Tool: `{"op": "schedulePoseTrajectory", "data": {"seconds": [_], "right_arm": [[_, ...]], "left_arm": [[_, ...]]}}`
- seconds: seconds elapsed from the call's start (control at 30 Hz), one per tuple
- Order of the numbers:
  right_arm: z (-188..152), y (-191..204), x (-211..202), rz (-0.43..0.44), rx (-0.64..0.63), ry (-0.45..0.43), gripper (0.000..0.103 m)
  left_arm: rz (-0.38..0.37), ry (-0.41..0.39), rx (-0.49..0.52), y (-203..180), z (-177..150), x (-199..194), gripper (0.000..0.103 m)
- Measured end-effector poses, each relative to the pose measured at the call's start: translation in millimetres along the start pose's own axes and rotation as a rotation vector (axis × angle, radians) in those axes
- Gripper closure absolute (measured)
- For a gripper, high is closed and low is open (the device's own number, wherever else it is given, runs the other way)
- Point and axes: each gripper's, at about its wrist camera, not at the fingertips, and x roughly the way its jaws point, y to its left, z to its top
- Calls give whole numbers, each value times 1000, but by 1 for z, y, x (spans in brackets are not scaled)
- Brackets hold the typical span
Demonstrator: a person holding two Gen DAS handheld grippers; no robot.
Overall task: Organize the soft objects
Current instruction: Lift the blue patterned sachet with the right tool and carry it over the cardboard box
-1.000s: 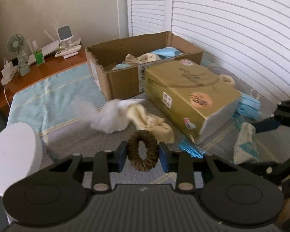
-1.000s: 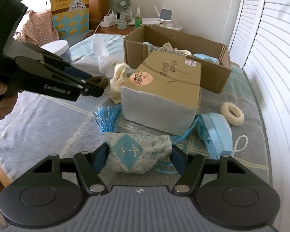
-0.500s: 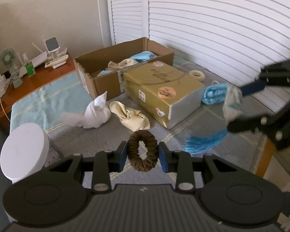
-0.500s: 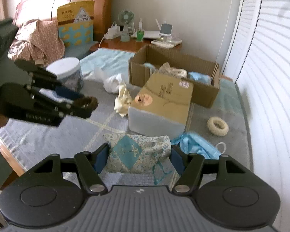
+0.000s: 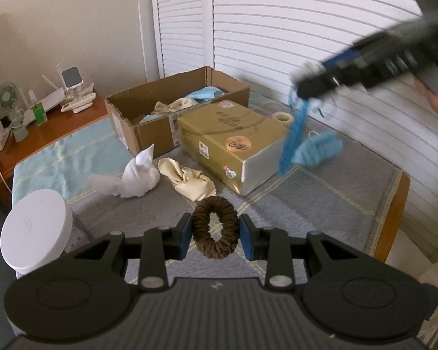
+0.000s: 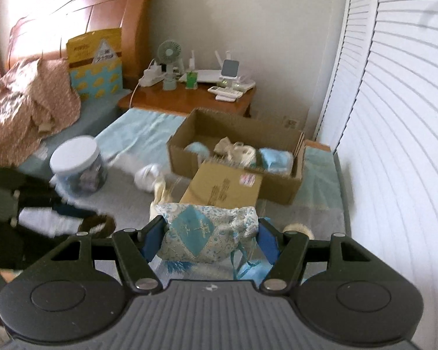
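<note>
My left gripper (image 5: 215, 233) is shut on a brown scrunchie (image 5: 215, 227), held above the grey cloth. My right gripper (image 6: 210, 236) is shut on a blue patterned pouch (image 6: 207, 233) whose blue tassel (image 5: 293, 134) hangs down; it is lifted high, seen blurred in the left wrist view (image 5: 321, 78). The open cardboard box (image 5: 149, 108) holds several soft items, and shows in the right wrist view (image 6: 242, 134). On the cloth lie a white cloth (image 5: 134, 175), a cream cloth (image 5: 189, 179), a blue mask (image 5: 321, 147) and a cream scrunchie (image 5: 283, 115).
A gold tissue pack (image 5: 233, 143) lies in front of the box. A white-lidded jar (image 5: 36, 227) stands at the left. A wooden nightstand (image 6: 189, 99) with a fan and gadgets is behind. White shutters (image 5: 306, 29) run along the right. The table's edge (image 5: 391, 204) is at right.
Both grippers have risen with their loads. The right gripper has lifted the pouch higher and further toward the box; the tassel now dangles in the air.
</note>
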Motion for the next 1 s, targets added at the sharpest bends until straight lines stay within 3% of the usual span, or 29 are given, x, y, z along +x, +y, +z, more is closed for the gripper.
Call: {"op": "schedulePoseTrajectory", "data": {"seconds": [0.4,0.73,1.0], "right_arm": [[73,-27,32,-45,23,-26,32],[136,-22,100,-20,34,-13,32],[158,-12,161,10,38,45,32]], "left_arm": [[-7,-9,-11,4,0,2,70],[-1,-7,-50,17,2,8,70],[7,-3,-64,26,5,14,70]]}}
